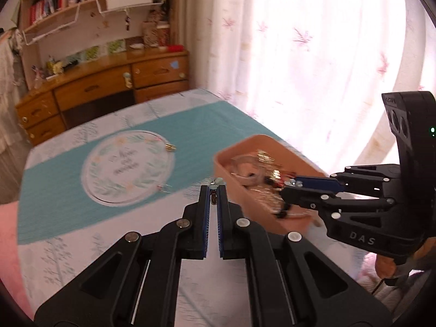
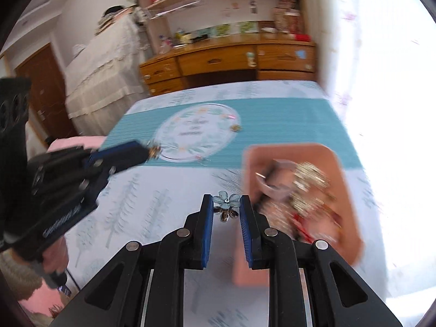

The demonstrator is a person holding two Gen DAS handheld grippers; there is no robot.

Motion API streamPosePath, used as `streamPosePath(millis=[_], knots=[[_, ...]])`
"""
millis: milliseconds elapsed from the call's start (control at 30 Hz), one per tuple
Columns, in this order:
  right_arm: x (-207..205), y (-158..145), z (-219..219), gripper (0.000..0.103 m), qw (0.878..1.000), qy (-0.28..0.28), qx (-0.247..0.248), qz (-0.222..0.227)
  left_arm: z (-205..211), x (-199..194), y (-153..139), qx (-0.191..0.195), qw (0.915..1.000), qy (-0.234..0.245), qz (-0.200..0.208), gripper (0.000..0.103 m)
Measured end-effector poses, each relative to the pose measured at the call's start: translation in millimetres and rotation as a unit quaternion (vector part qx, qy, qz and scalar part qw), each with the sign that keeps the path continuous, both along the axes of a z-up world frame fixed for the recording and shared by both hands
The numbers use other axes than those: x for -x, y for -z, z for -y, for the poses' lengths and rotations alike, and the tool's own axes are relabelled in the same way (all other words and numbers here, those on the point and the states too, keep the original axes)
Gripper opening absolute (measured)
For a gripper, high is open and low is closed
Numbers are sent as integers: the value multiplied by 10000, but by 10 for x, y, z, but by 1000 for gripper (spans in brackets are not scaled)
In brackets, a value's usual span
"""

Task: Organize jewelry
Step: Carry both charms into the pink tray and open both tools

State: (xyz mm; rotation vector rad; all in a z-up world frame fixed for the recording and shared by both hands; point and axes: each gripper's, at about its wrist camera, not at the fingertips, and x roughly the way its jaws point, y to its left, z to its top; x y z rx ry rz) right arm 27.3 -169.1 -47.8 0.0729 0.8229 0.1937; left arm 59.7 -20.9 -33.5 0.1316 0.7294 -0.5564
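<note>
1. The right gripper (image 2: 225, 201) pinches a blue flower earring (image 2: 226, 201) between its blue pads, just left of the peach tray (image 2: 344, 190). Its metal back hangs below the petals.
2. The left gripper (image 1: 214, 188) is clenched on a second flower earring (image 1: 214, 182), held at the very tips above the patterned cloth (image 1: 68, 250).
3. Both pieces look tiny, light and stiff. I judge the petals fragile and the metal slippery, so a light squeeze across the flower, as now, seems the safest hold.
4. The tray sits right of the round printed mat (image 1: 128, 167) and holds a tangle of gold jewelry (image 2: 310, 182).
5. Small pieces lie at the mat's edge, one gold bit (image 1: 171, 147) on its far right.
6. Motion blur smears the tray's contents, so single items cannot be told apart. The right gripper covers the tray's near end in the left view.
</note>
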Motion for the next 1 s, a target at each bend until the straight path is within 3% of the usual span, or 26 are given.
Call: streamPosePath(millis=[200, 400, 1000], knots=[[389, 57, 562, 19, 9977, 653, -99, -164, 552, 186, 157, -225, 9984, 210, -470, 3], [598, 63, 878, 19, 9953, 932, -213, -130, 870, 311, 178, -355, 9977, 307, -484, 3], [540, 212, 968, 19, 9939, 1009, -378, -237, 993, 263, 269, -526, 9959, 208, -700, 3]])
